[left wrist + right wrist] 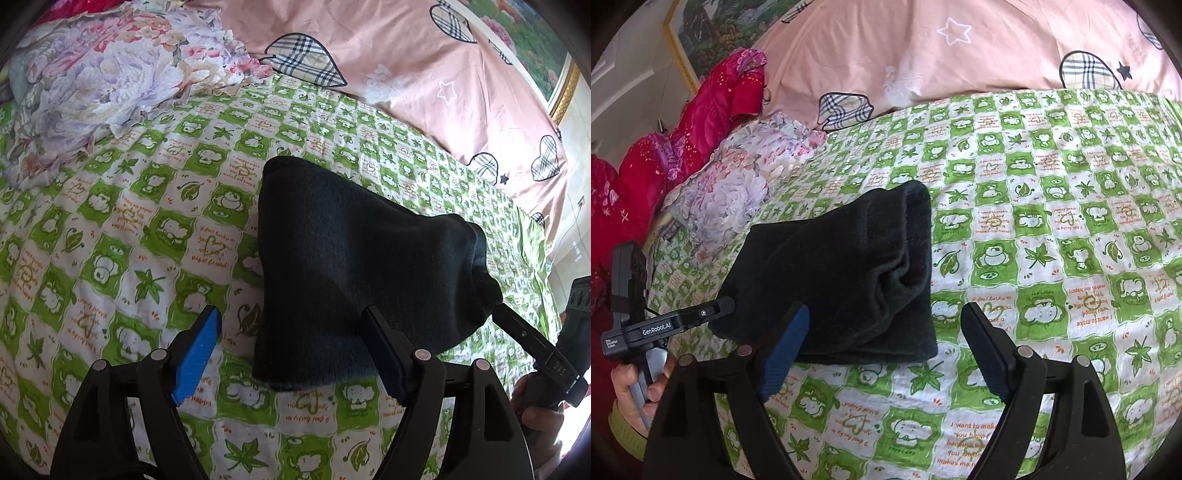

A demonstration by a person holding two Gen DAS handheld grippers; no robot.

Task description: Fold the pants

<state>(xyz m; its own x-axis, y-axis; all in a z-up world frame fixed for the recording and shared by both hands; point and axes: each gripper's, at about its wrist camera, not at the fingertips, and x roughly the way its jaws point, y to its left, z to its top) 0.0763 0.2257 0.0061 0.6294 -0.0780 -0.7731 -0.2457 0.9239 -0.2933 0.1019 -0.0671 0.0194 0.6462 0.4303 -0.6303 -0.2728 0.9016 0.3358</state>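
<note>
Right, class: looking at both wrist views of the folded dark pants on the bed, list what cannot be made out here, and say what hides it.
- Pants, left wrist view: near right corner hidden behind the left gripper finger.
- Pants, both views: inner layers and waistband covered by the top fold.
- Framed picture, right wrist view: cut off by the lens edge.
- Sheet lettering: too small farther away.
- Right gripper: base cut off by the bottom edge.

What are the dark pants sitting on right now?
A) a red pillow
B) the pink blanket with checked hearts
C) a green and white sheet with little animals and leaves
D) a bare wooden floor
C: the folded dark pants lie on the green and white sheet, whose squares show little animals and leaves; the pink blanket is further back, not under them.
</note>
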